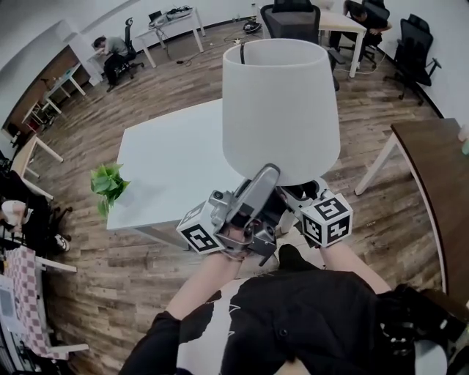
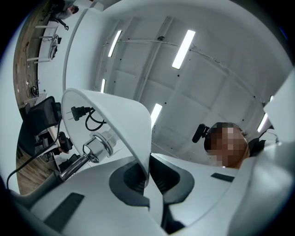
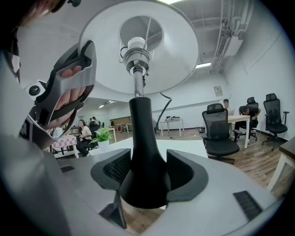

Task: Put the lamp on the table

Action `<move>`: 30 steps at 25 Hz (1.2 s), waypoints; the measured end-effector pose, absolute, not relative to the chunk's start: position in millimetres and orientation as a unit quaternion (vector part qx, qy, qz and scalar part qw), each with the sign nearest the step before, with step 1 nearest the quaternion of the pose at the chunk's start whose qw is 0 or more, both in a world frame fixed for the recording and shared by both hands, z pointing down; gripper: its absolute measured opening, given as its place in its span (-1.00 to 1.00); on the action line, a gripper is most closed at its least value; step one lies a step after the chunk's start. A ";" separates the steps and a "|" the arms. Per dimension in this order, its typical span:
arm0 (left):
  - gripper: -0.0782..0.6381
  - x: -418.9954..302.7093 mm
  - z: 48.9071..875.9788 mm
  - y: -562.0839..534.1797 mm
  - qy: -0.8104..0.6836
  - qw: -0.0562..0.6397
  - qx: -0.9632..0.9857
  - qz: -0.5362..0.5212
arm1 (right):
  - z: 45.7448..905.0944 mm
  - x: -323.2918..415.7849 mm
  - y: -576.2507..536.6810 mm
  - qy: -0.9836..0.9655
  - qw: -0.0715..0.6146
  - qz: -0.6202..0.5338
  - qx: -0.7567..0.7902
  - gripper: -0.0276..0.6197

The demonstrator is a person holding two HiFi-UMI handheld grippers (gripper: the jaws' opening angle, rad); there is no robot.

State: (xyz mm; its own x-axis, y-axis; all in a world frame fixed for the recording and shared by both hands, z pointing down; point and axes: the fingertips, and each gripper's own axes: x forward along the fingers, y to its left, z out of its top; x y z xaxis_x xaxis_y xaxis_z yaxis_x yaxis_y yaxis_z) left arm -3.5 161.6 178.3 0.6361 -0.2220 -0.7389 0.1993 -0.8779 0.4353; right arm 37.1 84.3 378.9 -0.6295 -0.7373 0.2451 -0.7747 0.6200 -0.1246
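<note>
I hold a lamp in the air over the near edge of the white table (image 1: 172,157). Its white shade (image 1: 280,110) stands upright in the head view. My left gripper (image 1: 258,189) is shut on the shade's lower rim (image 2: 124,117), and the wall of the shade runs down between the pads (image 2: 133,177). The socket (image 2: 98,145) and the cord's plug (image 2: 77,112) show inside the shade. My right gripper (image 3: 144,174) is shut on the lamp's black flared stem (image 3: 141,133), under the shade (image 3: 138,50). The lamp's foot is hidden.
A small green plant (image 1: 108,183) stands at the white table's left corner. A brown wooden table (image 1: 440,176) is at the right. Black office chairs (image 1: 293,18) and desks with seated people line the far side, on a wooden floor.
</note>
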 end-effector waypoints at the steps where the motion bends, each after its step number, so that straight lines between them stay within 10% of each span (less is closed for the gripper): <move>1: -0.74 -4.3 177.6 157.0 -0.006 0.246 0.871 -0.426 | 378.0 36.1 78.8 -0.896 0.085 0.109 0.422 -0.16; 30: -0.74 -60.4 174.3 -55.3 -0.108 0.153 0.884 -0.427 | 360.5 -54.6 -161.8 -0.958 0.079 0.061 0.271 -0.16</move>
State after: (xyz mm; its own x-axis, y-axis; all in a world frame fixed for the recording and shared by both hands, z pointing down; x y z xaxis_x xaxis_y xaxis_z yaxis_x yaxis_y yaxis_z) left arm -60.4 -55.3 174.3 0.6113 -0.3215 -0.7231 -0.0597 -0.9299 0.3630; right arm -54.6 -161.8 360.5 -0.8411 -0.5088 0.1838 -0.5278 0.8462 -0.0732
